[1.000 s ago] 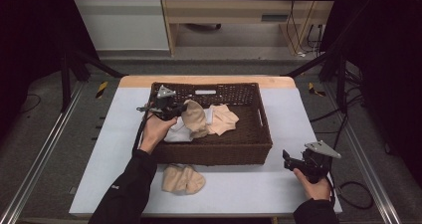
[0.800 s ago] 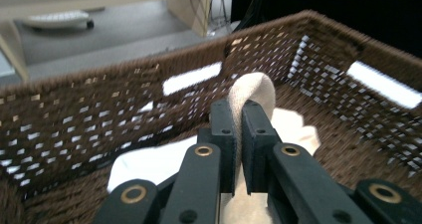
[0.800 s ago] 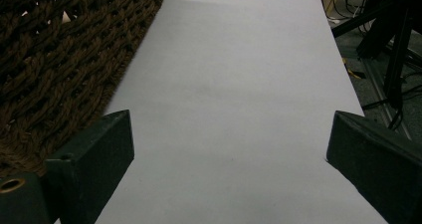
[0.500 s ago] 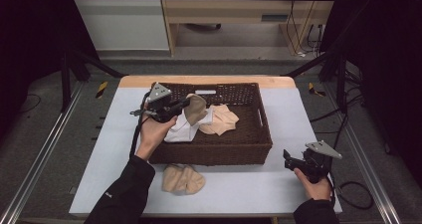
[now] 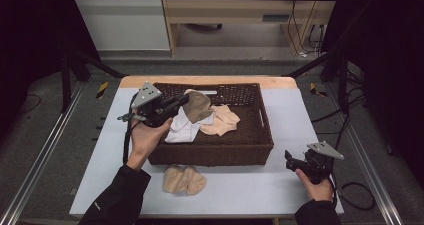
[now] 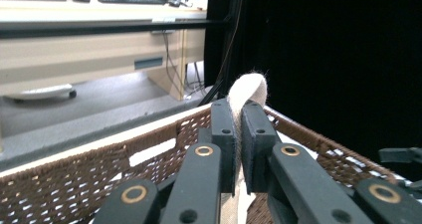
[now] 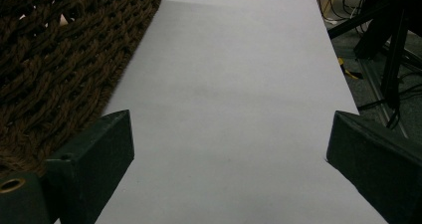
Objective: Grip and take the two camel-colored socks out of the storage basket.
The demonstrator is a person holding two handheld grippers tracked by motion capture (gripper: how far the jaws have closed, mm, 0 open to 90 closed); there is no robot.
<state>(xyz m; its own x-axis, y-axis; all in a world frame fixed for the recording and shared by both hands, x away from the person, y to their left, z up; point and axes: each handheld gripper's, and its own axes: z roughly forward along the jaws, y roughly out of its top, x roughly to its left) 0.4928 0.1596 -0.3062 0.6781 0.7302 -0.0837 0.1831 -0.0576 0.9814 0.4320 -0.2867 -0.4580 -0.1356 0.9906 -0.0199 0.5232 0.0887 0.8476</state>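
Lifting is the change in hand: compared with the earlier high views, the left gripper (image 5: 186, 100) now sits higher and further toward the left rim of the basket (image 5: 267, 135), and the taupe sock (image 5: 198, 106) has come up with it. One second ago that sock lay low among the other garments; now it hangs from the jaws above the basket's interior, clear of the white cloth (image 5: 182, 130) and the peach sock (image 5: 223, 120) that remain inside.

In the left gripper view, the left gripper (image 6: 238, 115) has its jaws closed almost fully, with a fold of the pale fabric of the taupe sock (image 6: 248, 86) pinched between the pads and bulging above the tips. The grip appears secure, since the fabric is caught well inside the pads rather than at their edge.

The right gripper (image 5: 290, 158) rests near the table's right front corner, well apart from the basket and unmoved. In the right gripper view its jaws stand wide apart with nothing but bare table (image 7: 239, 109) between them.

A folded peach sock pair (image 5: 184, 179) already lies on the table just in front of the basket. Judged from this, the work is extraction of socks from the basket for pairing, and the extraction step is nearly complete. The next move probably calls for carrying the sock over the basket wall to the table.
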